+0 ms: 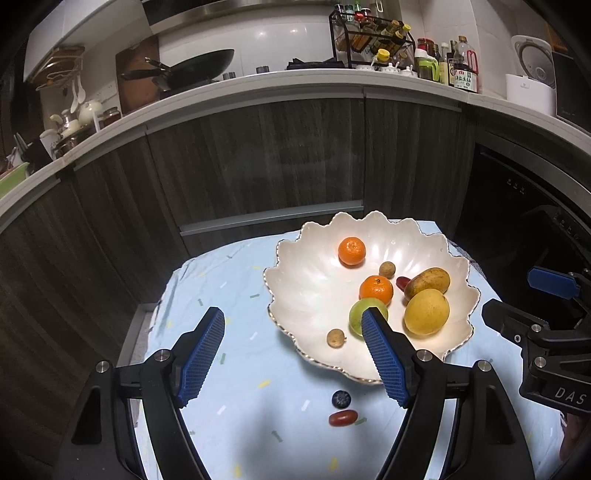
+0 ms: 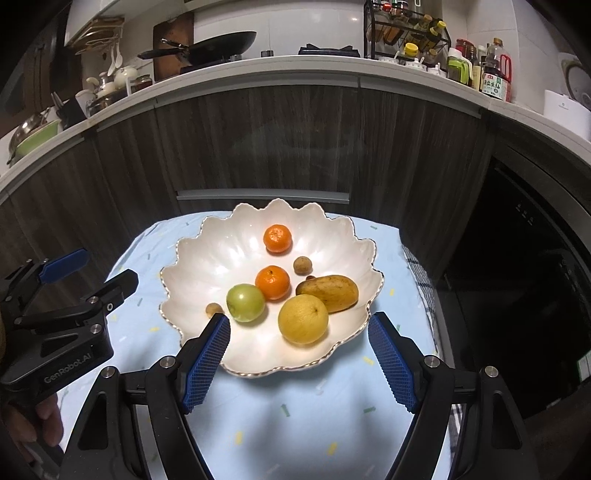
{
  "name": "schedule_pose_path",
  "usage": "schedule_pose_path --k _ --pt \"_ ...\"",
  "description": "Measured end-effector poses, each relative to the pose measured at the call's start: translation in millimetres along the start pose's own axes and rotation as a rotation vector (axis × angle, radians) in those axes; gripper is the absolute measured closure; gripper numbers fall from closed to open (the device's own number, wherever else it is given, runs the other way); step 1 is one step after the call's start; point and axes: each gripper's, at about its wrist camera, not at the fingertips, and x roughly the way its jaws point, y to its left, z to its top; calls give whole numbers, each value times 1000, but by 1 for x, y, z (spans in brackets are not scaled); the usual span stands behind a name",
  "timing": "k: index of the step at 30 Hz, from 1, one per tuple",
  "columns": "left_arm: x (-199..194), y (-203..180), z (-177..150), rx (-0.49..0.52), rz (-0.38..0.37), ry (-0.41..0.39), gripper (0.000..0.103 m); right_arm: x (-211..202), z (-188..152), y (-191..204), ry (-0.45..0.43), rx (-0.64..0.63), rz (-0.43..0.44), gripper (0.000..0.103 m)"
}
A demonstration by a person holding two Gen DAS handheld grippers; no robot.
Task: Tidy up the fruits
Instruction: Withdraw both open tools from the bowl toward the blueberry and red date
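A white scalloped bowl (image 1: 314, 291) (image 2: 207, 280) sits on a light blue cloth. It holds two oranges (image 1: 351, 251) (image 1: 376, 288), a green fruit (image 2: 245, 302), a yellow round fruit (image 2: 303, 319), a brownish mango (image 2: 328, 292), two small brown longans (image 1: 335, 337) (image 1: 387, 269) and a red date (image 1: 402, 282). A blueberry (image 1: 341, 398) and another red date (image 1: 343, 418) lie on the cloth in front of the bowl. My left gripper (image 1: 293, 325) is open and empty above them. My right gripper (image 2: 299, 332) is open and empty over the bowl's near rim.
The cloth covers a small table (image 2: 295, 413) in front of dark wood kitchen cabinets (image 1: 258, 158). The counter above carries a wok (image 1: 199, 64), a spice rack (image 1: 373, 35) and bottles. A dark appliance (image 2: 535, 258) stands at the right.
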Motion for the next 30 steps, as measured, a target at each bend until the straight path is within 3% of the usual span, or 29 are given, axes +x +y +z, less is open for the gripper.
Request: schedule_pose_path --k 13,30 --pt "-16 13 -19 6 2 4 23 -11 -14 15 -8 -9 -7 25" --pt "-10 -9 -59 21 -26 39 24 -11 -49 12 8 -32 -33 25"
